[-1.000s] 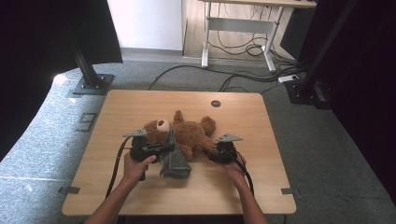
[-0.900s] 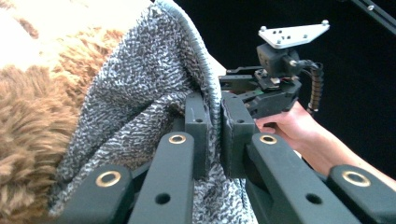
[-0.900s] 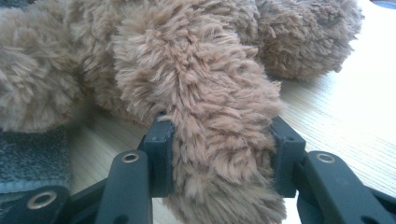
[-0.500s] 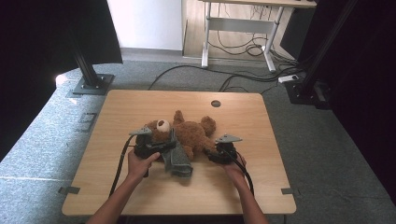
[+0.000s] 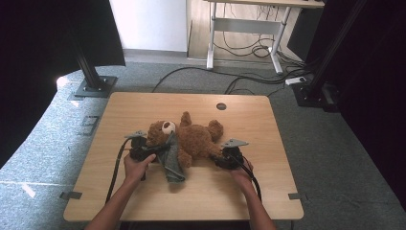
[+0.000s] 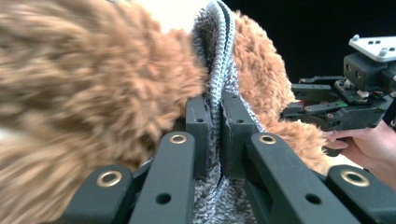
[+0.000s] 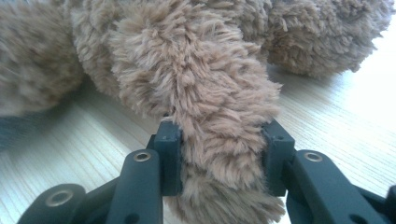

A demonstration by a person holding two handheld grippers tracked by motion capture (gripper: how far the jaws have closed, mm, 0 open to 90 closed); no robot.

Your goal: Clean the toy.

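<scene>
While the left gripper (image 5: 160,149) has its jaws pinched almost together on the grey knitted scarf (image 5: 171,160) at the teddy bear (image 5: 191,139)'s neck, the right gripper (image 5: 216,158) has just been closing its jaws on a furry brown limb, seemingly a leg, and in the right gripper view the pads (image 7: 169,156) press that limb (image 7: 212,140) from both sides at a middling width; the bear lies on its back near the middle of the desk (image 5: 268,191), somewhat toward the person's edge; its long axis runs roughly parallel to that edge, head pointing to the left edge and legs to the right edge, with one arm raised toward the far edge; the scarf hangs from the neck toward the near edge, its long axis almost square to the bear's.

Several slips look possible from here; the knit is loose and stretchy, so a pull by the left gripper could drag the scarf out long or slide it through the pads (image 6: 201,135) instead of moving it round the neck; plush fur is slippery, so the leg may squirm free of the right gripper if the hands pull apart; a hard tug on the scarf could also roll the bear onto its side, or drag it toward the near edge.
</scene>
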